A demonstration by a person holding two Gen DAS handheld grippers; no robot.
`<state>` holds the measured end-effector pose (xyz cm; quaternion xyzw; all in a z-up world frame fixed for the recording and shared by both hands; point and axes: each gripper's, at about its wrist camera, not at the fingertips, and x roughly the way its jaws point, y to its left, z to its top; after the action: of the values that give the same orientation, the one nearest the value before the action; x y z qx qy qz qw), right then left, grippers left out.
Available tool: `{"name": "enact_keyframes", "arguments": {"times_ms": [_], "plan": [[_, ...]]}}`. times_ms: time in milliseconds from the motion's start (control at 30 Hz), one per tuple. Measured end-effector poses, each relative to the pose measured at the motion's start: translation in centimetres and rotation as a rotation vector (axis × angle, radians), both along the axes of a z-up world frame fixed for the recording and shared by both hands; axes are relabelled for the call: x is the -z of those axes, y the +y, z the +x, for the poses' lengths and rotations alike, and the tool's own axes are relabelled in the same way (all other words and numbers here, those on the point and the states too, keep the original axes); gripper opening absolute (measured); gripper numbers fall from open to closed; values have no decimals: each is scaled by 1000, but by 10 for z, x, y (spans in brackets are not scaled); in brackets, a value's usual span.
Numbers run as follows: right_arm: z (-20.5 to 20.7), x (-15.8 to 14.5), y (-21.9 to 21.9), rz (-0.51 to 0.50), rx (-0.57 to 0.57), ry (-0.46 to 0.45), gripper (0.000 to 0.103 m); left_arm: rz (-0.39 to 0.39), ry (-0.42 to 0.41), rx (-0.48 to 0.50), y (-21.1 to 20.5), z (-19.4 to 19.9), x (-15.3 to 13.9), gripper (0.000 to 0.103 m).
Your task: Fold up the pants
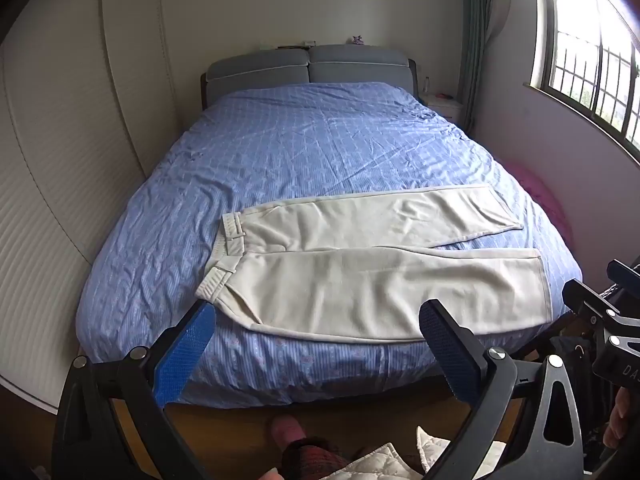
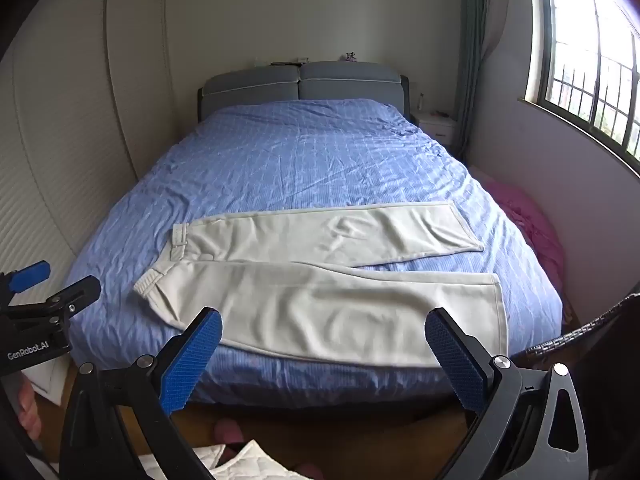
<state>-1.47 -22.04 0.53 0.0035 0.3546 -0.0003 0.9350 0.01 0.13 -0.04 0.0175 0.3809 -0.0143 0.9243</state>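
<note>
Cream pants (image 1: 360, 264) lie spread flat across the near end of the blue bed (image 1: 304, 140), waistband at the left, both legs pointing right and slightly apart at the hems. They also show in the right wrist view (image 2: 328, 284). My left gripper (image 1: 316, 320) is open and empty, held in front of the bed's foot above the floor, short of the pants. My right gripper (image 2: 324, 332) is open and empty at about the same distance. Each gripper shows at the edge of the other's view.
The bed (image 2: 304, 152) has a grey headboard (image 1: 308, 66) at the far wall. A wardrobe (image 1: 60, 140) stands left, a window (image 1: 592, 48) and nightstand (image 1: 444, 106) right. A pink cloth (image 2: 528, 220) lies beside the bed. The person's feet and a white quilted garment (image 1: 380, 464) are below.
</note>
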Motion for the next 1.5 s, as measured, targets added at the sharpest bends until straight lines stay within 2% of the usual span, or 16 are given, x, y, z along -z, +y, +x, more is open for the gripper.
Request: {"name": "enact_keyframes", "arguments": {"times_ms": [167,633,1500], "plan": [[-4,0,-2,9,-8,-6,103,-9,10,-18,6,4,-3,103],[1,-4,0,-5,-11,6,103,13,-39,4,-4,-3,-13,103],[4,-5,2,3,-36,-3,103,25,-59,-23,-4,-5,-13,103]]}}
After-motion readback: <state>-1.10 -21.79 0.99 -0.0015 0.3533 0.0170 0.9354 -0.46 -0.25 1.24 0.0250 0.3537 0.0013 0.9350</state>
